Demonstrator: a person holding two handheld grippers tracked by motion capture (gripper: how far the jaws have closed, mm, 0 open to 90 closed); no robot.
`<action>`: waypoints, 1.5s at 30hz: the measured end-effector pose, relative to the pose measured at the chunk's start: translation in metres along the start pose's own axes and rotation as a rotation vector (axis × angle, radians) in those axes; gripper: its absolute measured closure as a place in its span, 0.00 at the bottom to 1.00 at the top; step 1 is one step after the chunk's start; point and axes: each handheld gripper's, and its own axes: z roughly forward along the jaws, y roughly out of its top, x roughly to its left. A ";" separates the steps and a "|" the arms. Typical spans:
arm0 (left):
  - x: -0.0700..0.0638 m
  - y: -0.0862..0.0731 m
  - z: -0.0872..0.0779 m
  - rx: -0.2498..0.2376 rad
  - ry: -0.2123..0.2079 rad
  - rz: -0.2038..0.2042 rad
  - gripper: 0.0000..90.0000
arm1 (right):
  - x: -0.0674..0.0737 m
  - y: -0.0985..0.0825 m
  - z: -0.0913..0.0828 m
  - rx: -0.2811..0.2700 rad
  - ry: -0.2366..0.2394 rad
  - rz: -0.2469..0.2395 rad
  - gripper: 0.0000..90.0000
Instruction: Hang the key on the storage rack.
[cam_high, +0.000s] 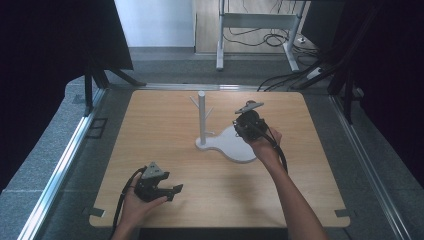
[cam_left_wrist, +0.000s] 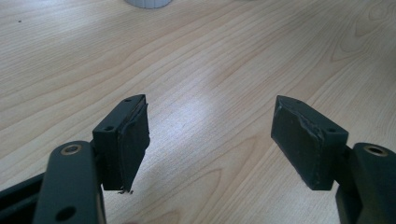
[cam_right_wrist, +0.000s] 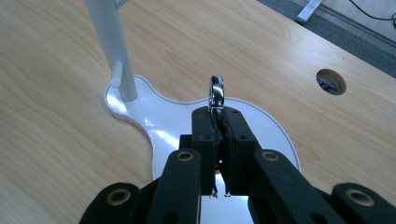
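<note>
- A small shiny metal ring is pinched between the closed jaws of the right gripper; it stands on edge, and its upper part rises above the jaw tips.
- In the high view the right gripper is held above the wide lobe of the white base plate, and the ring is too small to see there.
- The white stand rises from the narrow end of the white base plate. In the right gripper view it is ahead and to the left of the ring, and a short peg sticks out low on the pole.
- My judgement: the ring should go on a peg, so the important relation is that the pole lies just beside the right gripper, on its left side. The ring opening must face along the peg.
- The left gripper is near the front edge of the wooden table, well apart from the stand. The right hand is clearly nearer.
- In its own view the left gripper has its jaws wide apart, with nothing between them, just bare wood below.
</note>
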 end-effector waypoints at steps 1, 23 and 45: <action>0.000 0.000 0.000 0.000 -0.001 0.001 0.32 | 0.000 0.001 0.001 0.000 -0.001 -0.002 0.94; 0.000 0.000 0.000 0.001 -0.006 0.002 0.32 | 0.000 0.023 0.027 -0.021 -0.012 -0.004 0.94; -0.001 0.000 0.001 0.007 -0.011 0.007 0.32 | 0.006 0.041 0.043 -0.031 0.002 -0.025 0.94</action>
